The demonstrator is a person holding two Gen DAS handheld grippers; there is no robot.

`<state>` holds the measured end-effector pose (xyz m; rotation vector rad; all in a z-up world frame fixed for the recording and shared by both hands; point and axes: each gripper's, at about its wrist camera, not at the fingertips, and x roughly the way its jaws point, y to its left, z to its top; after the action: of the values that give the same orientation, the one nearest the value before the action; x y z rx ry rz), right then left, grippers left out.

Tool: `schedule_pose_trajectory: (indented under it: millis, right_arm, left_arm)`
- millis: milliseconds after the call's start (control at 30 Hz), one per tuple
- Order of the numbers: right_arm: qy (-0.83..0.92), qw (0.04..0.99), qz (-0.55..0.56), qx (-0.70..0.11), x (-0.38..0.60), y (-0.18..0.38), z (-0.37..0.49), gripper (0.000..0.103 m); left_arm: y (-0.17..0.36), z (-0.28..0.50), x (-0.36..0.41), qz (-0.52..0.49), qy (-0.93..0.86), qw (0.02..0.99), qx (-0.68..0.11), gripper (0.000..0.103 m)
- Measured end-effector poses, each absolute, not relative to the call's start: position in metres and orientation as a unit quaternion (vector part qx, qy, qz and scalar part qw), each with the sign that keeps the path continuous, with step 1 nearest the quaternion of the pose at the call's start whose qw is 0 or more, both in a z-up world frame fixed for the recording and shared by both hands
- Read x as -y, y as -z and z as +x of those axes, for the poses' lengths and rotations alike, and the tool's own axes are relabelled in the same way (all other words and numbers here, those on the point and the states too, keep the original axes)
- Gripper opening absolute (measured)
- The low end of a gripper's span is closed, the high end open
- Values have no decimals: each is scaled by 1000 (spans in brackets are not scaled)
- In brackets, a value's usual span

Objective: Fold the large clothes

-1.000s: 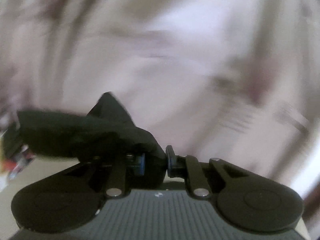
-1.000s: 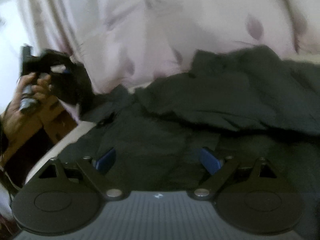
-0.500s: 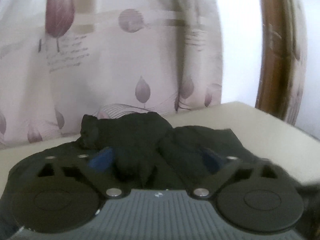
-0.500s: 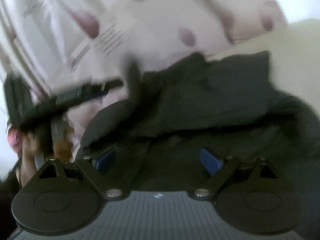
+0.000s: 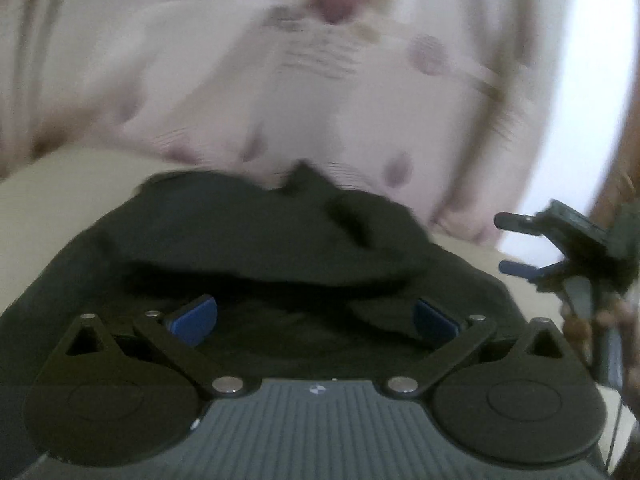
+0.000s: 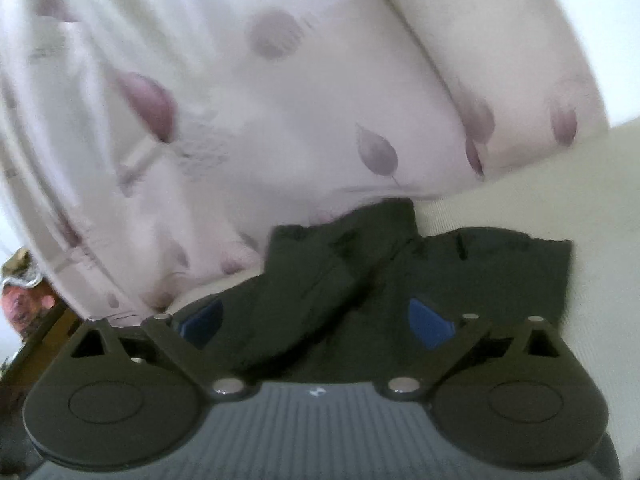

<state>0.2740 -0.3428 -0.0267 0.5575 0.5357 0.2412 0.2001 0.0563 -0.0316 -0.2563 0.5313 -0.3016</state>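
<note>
Black garment (image 5: 256,248) lies released; only the left view shows the right hand-held gripper (image 5: 510,245), opening, empty.

My table (image 5: 48,176) is a pale cream surface, and one thing lies directly on it: a dark garment (image 5: 248,240), rumpled and bunched into overlapping folds. Bare cream top shows left and right of the garment (image 6: 500,264). Behind the garment, a leaf-printed curtain (image 6: 320,100) meets the table's far edge.

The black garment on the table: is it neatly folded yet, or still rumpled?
Still rumpled: the black garment lies bunched in uneven overlapping layers on the cream table.
</note>
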Motion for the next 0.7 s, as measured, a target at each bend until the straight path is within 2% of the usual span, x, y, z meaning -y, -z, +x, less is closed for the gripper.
schedule_pose_trajectory:
  millis: [133,267,333,367,467,600,700]
  right_arm:
    - [-108,873,339,-333,345,54,350,100]
    - [-100,866,344,-349,332,70,383,99]
    - [-122,867,329,-354,322,71,392,55]
    - [-122,867,321,-362,318,69,395,20]
    - [-126,884,311,-324,317,53,381,13]
    - [-120,910,316,-241,337,31,317,12]
    - [-90,918,316,-224,353,39,270,11]
  left_arm:
    - [46,196,-78,-146,116,946,-265,103]
    - [53,189,-76,-112,108,953,-258,103]
    - [56,187,-72,-102,110,954,-259,103]
    - [59,187,-71,-98,109,955,-258,103]
    - [67,187,-68,-100,101,955,-260,103]
    - [74,185,-72,-117,104,952,-263,103]
    - [77,183,-75,-123,104,951,-264,103]
